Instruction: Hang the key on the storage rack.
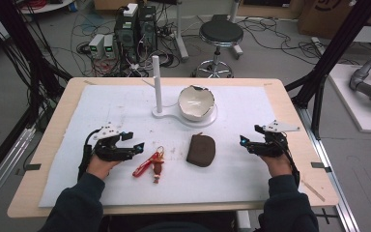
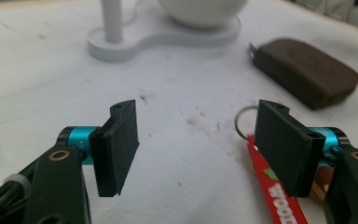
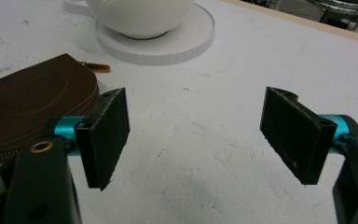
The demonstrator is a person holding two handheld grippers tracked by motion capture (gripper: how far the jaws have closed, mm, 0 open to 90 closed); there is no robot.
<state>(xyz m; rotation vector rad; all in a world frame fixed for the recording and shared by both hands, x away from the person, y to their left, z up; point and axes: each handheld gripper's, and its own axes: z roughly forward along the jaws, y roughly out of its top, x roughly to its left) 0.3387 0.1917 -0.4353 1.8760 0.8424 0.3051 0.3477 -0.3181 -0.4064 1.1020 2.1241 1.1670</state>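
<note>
Right now both tools gape, holding nothing. Left tool (image 1: pixel 136 147) sits at nine o'clock of the keychain (image 1: pixel 149 165), just beside it: light, floppy strap, best pinched mid-strap. Right tool (image 1: pixel 244 141) waits at three o'clock of the pouch (image 1: pixel 201 150).

Brown pouch (image 1: pixel 201 150); red keychain strap (image 1: pixel 144 166); white bowl (image 1: pixel 196 102).

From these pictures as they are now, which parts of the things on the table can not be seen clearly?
- Red keychain: left gripper view, its printed word is cut off by the bottom edge and partly hidden behind the jaw.
- Brown pouch: right gripper view, its near side is hidden behind the jaw and cut by the left edge.
- Small charm on the keychain: high view, too small to identify.
</note>
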